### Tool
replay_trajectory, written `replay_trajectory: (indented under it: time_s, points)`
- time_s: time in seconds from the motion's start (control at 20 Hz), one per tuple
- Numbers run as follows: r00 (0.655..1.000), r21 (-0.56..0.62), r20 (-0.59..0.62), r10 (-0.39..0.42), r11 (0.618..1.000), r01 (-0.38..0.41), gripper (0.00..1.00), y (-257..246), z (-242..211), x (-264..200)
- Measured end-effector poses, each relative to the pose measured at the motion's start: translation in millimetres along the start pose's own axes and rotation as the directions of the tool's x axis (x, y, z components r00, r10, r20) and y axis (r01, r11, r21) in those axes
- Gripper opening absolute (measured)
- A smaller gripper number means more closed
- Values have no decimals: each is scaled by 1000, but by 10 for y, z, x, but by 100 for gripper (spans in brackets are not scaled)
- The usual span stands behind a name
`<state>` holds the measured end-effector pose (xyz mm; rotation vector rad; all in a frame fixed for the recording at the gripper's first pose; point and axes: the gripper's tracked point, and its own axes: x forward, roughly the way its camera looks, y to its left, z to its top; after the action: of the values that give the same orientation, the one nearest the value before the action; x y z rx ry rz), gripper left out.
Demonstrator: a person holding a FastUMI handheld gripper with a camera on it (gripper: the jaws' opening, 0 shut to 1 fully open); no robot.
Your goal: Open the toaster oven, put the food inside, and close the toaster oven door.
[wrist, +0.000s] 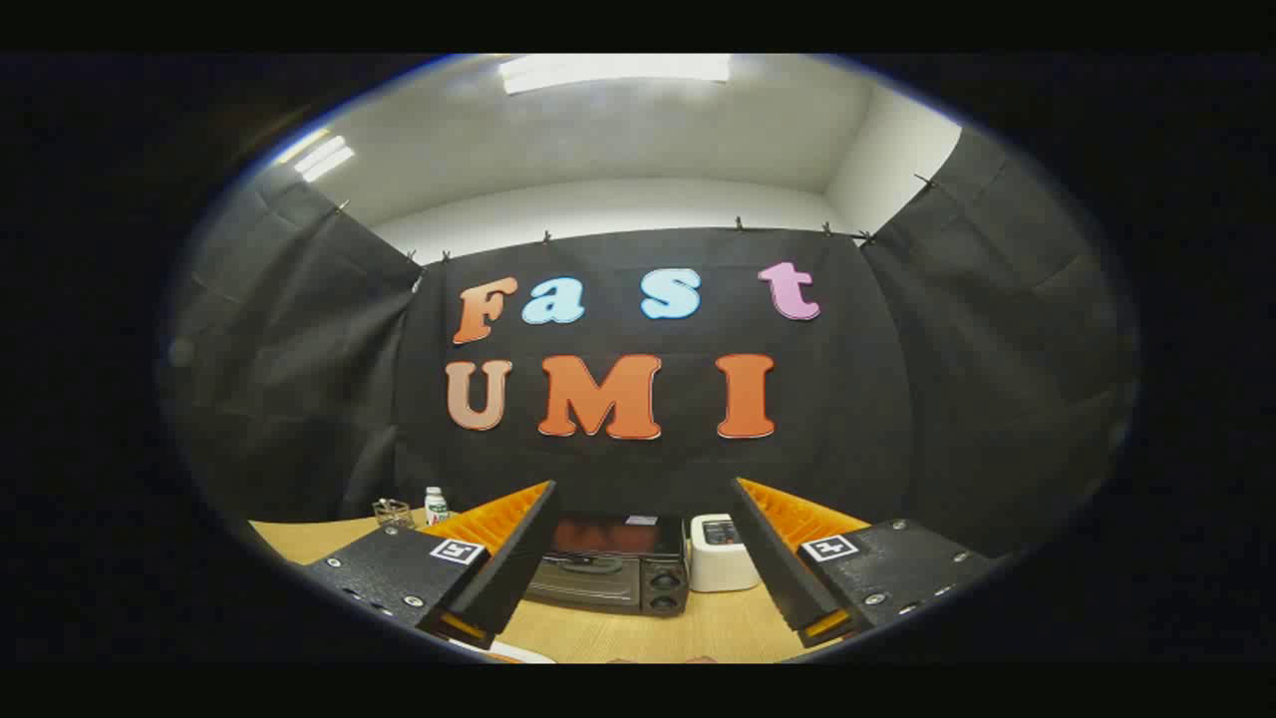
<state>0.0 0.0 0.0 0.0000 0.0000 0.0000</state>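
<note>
Wooden tabletop (pixel 638 628) stretches out beneath me in the lower centre of the frame, and on it, beyond my fingertips and framed in the gap between them, sits the toaster oven (pixel 610 563). Its door looks closed, dark glass above a handle, with two knobs stacked at its right side. Just right of it stands a small white appliance (pixel 722 554), close beside it though I cannot tell if they touch. Farther off, at lower left behind my left finger, a white bottle (pixel 436 505) and a small clear glass container (pixel 393 513) stand near the table's back edge.

My gripper (pixel 638 494) is spread wide with nothing between its fingers; the left finger (pixel 498 543) and the right one (pixel 788 543) angle outward to either side of the oven, well short of it.

As I judge it, the task is at its very start. The door has not been opened, and nothing is gripped. At the very bottom of the frame, near my left finger, a pale edge (pixel 518 653) pokes into sight; it may be a plate carrying the food, but too little shows to say. Everything remains: reach the handle, pull the door down, fetch the food, place it inside, and shut the door
</note>
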Motion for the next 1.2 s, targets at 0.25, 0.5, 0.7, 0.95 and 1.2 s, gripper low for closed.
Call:
replay_trajectory:
  time_s: [0.25, 0.5, 0.7, 0.95, 1.2]
  points:
    - [1000, 7, 11, 7, 1000, -8, 99, 6, 15, 26]
    - [1000, 28, 5, 7, 1000, -7, 99, 36, -69, 73]
    - [1000, 38, -5, 12, 999, -12, 99, 74, -144, 127]
    - [999, 65, -20, 25, 998, -24, 99, 206, -322, 279]
    - [997, 81, -55, 50, 996, -46, 99, 419, -554, 544]
